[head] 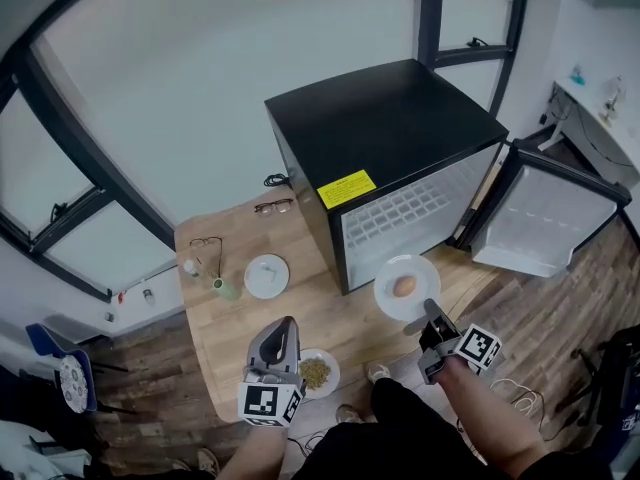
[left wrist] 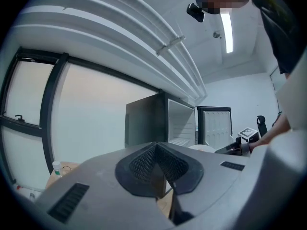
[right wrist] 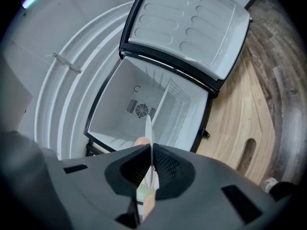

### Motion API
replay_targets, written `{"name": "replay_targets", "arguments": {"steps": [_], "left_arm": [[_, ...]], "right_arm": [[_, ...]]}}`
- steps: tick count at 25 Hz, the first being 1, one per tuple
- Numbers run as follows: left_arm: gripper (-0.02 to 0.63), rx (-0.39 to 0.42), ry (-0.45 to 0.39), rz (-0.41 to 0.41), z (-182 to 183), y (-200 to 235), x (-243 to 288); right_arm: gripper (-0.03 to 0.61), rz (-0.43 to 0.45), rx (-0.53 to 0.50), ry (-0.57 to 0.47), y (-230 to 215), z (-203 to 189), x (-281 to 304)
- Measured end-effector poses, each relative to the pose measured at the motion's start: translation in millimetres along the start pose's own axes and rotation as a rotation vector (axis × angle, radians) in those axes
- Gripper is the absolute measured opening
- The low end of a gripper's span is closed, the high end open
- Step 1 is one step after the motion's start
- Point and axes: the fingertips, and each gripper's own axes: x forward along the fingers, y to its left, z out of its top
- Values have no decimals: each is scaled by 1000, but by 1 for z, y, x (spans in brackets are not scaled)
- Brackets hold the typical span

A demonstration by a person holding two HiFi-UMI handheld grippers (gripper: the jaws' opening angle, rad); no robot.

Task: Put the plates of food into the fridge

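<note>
A black mini fridge (head: pixel 390 128) stands on the wooden table (head: pixel 225 348) with its door (head: pixel 545 213) swung wide to the right. My right gripper (head: pixel 425 313) is shut on the rim of a white plate (head: pixel 407 288) carrying a brown round food, held just in front of the open fridge. In the right gripper view the plate (right wrist: pixel 148 128) shows edge-on between the jaws, with the white fridge interior (right wrist: pixel 144 99) beyond. My left gripper (head: pixel 285 326) is shut and empty, beside a plate of greenish food (head: pixel 316 372). A third white plate (head: pixel 266 275) lies further left.
Two pairs of glasses (head: pixel 273 206) (head: pixel 207 243) and two small bottles (head: pixel 225 288) (head: pixel 190 267) lie at the table's left side. The person's legs and shoes (head: pixel 378 371) are below the table's front edge. Wooden floor lies to the right, under the open door.
</note>
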Motion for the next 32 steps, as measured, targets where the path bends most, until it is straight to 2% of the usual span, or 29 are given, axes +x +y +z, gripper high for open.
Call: {"name": "replay_targets", "arguments": {"steps": [4,8,14,18,22,29,32], "left_arm": [[3,7,-17,10,12,-1,18],[3,27,-27,27,20,4,30],[3,49,-27,83,28,18,41],[3,62,-31,118,36,26,47],[3,62,-27,158,39,34,50],[3,58,-22,254,40,50,42],[3,49,-16,297,36,57,35]], "right_arm": [[32,3,-12,2,12,23,23],[32,69,-8,-5,27,43,51],[32,104,30,36,39,54,91],[32,114,16,75,45,57,120],[32,67,-23,137,45,56,146],[32,88,-63,220,51,52,187],[34,52,-152,259,52,53,200]]}}
